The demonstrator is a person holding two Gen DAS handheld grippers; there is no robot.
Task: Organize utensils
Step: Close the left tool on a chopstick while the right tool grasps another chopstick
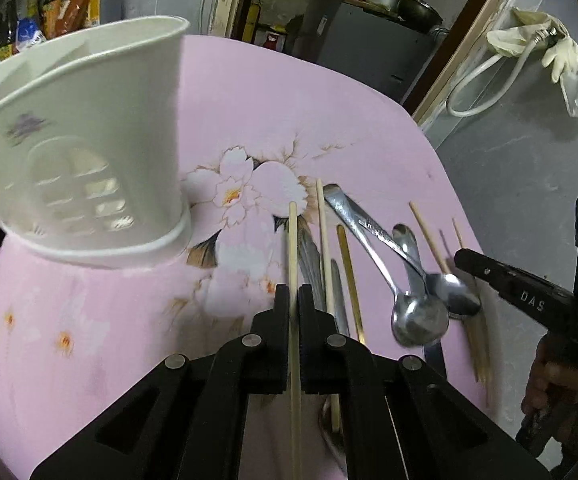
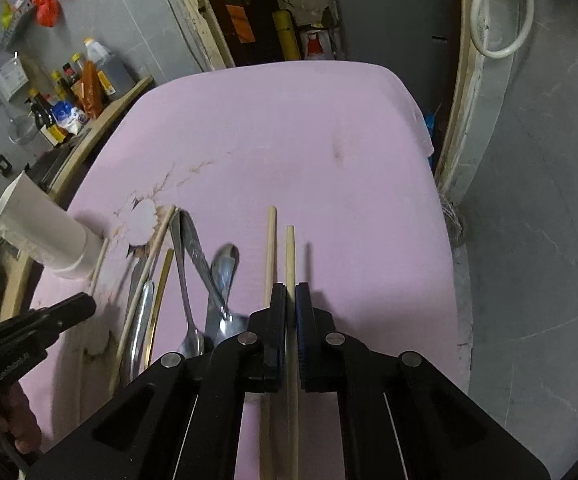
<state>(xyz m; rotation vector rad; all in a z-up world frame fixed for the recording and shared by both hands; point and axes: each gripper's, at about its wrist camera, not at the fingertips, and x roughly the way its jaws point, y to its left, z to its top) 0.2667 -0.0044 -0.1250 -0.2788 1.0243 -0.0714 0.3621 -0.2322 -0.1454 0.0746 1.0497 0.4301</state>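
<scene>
Left wrist view: the left gripper (image 1: pixel 293 294) is clamped on a pale wooden chopstick (image 1: pixel 293 240), which runs straight between the two fingers and projects forward over the pink floral tabletop (image 1: pixel 249 112). A white plastic utensil holder (image 1: pixel 85 140) with a slotted wall stands at upper left on the tabletop, well apart from the held chopstick. To the right of the gripper lie a second chopstick (image 1: pixel 323 236), a gold-coloured flat utensil (image 1: pixel 351 280) and several steel spoons (image 1: pixel 419 320) whose handles cross one another. Further right, more chopsticks (image 1: pixel 429 236) lie near the tabletop edge. The right gripper (image 1: pixel 459 258) enters from the right edge, held by a hand (image 1: pixel 549 384). Right wrist view: the right gripper (image 2: pixel 291 294) is clamped on one chopstick (image 2: pixel 290 256), which extends forward between the fingers. A loose chopstick (image 2: pixel 270 252) lies just beside it on the left, nearly parallel. The crossed spoons (image 2: pixel 217 280) and the gold utensil (image 2: pixel 161 284) lie to the left. The utensil holder (image 2: pixel 41 228) stands at far left. The left gripper (image 2: pixel 85 304) appears at lower left; its state cannot be told in this view.
</scene>
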